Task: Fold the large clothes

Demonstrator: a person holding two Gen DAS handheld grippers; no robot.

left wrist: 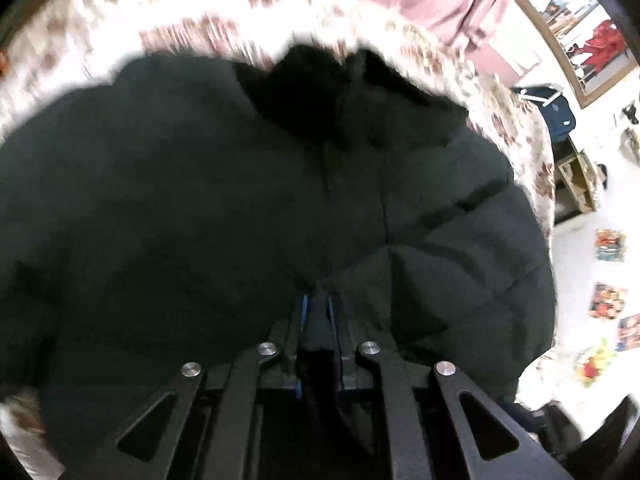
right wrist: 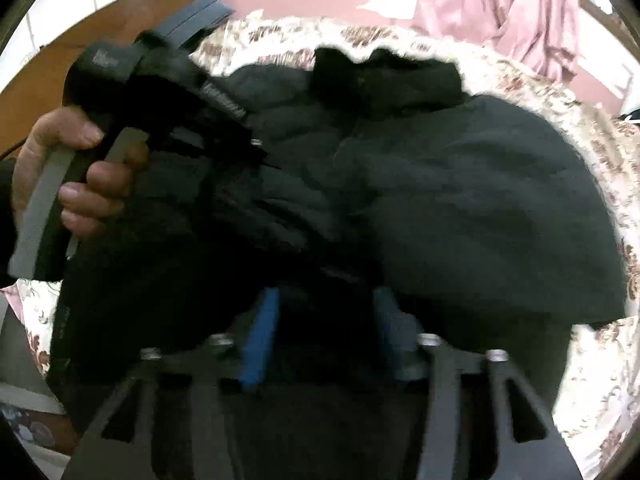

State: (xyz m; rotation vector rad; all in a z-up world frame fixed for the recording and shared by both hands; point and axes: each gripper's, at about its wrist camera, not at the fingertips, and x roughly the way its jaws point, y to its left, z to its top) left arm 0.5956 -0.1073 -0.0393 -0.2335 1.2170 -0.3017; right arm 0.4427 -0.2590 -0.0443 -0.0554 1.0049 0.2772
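Around: floral bedspread (left wrist: 516,128) beyond the claws; pink fabric (right wrist: 516,12) further off
Left claw (left wrist: 318,304): pinched shut on black jacket (left wrist: 200,184)
Right claw (right wrist: 326,308): jaws apart, jacket fabric between; contact blurred
Blocking: a hand (right wrist: 76,176) left of right claw

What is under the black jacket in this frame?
A floral bedspread shows all around the black jacket, so the jacket lies on it. Whatever sits beneath the jacket's middle is covered.

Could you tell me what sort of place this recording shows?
Probably a bedroom at home: the black jacket lies on a floral bedspread, with a pink curtain behind and a framed picture on the wall.
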